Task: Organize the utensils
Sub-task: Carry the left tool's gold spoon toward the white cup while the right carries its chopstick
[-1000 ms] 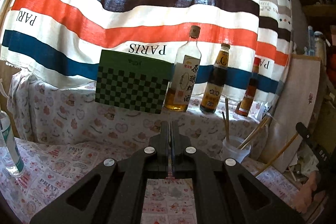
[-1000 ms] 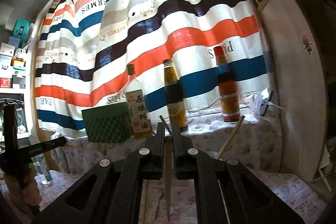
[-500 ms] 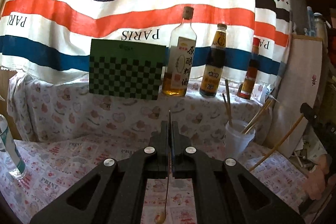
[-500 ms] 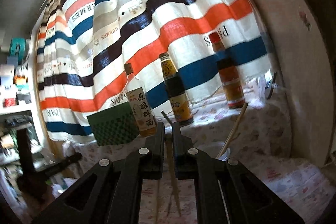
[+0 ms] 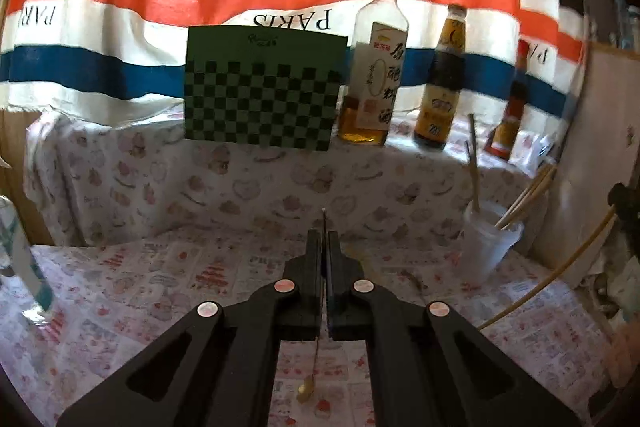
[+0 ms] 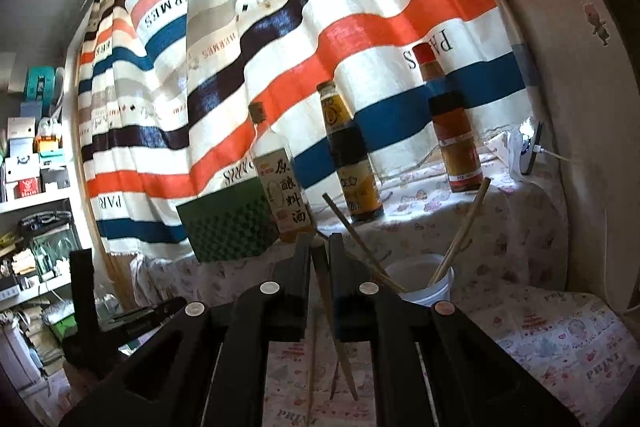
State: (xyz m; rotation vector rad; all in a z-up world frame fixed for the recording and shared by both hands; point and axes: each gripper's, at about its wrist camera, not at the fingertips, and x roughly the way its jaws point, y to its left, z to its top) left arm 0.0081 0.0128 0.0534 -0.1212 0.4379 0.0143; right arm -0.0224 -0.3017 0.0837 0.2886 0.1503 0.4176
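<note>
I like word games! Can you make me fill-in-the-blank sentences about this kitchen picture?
1. The left gripper is shut on a thin ____.
2. The right gripper holds a wooden ____.
3. The chopsticks stand in a white ____.
4. The checkered box is coloured ____.

Missing words: spoon, fork, cup, green.

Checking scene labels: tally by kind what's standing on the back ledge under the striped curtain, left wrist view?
Glass sauce bottles: 3 (clear bottle of amber liquid, dark bottle with yellow label, small red-capped bottle)
Green checkered boxes: 1
Total: 4
</note>
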